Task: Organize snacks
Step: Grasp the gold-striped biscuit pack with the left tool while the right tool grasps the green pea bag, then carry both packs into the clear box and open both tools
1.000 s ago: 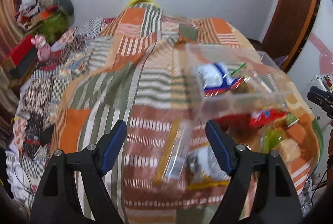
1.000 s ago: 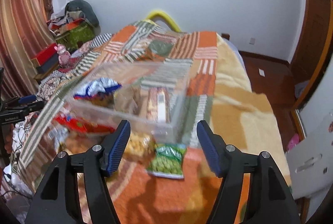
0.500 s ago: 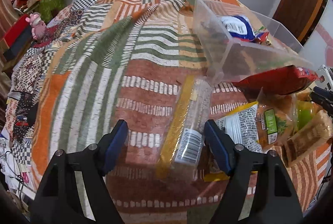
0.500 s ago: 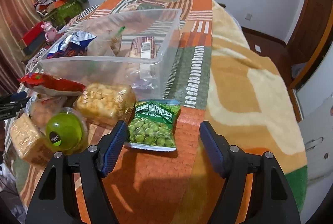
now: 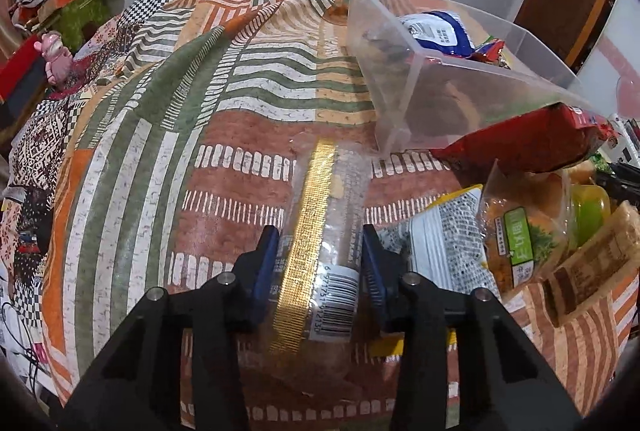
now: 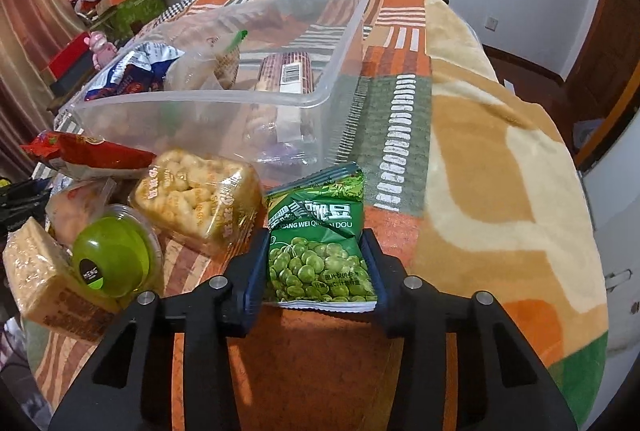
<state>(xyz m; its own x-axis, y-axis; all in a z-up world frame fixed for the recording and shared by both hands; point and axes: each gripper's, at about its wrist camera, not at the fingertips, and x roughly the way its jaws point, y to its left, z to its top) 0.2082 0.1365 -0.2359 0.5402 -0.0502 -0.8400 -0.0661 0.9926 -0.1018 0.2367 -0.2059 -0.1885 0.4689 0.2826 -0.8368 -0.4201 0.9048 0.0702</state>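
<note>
On bed: L tongs (image 5: 320, 263) grip clear pkt (image 5: 326, 231); R tongs (image 6: 320, 263) grip pea bag (image 6: 320, 247).

A pink toy (image 5: 54, 53) sits beside the patchwork blanket (image 5: 192, 135).

Light: soft, even indoor light in both views; neither dim nor harsh
Shadows: a soft one on the orange blanket (image 6: 320, 363) under the right gripper (image 6: 318, 267)
Glare: pale sheen on the clear bin (image 6: 208, 99); glints on the clear packet (image 5: 324, 251)
Distortion: strong fisheye bend; black corners
Focus: sharp centre; edges softer
</note>
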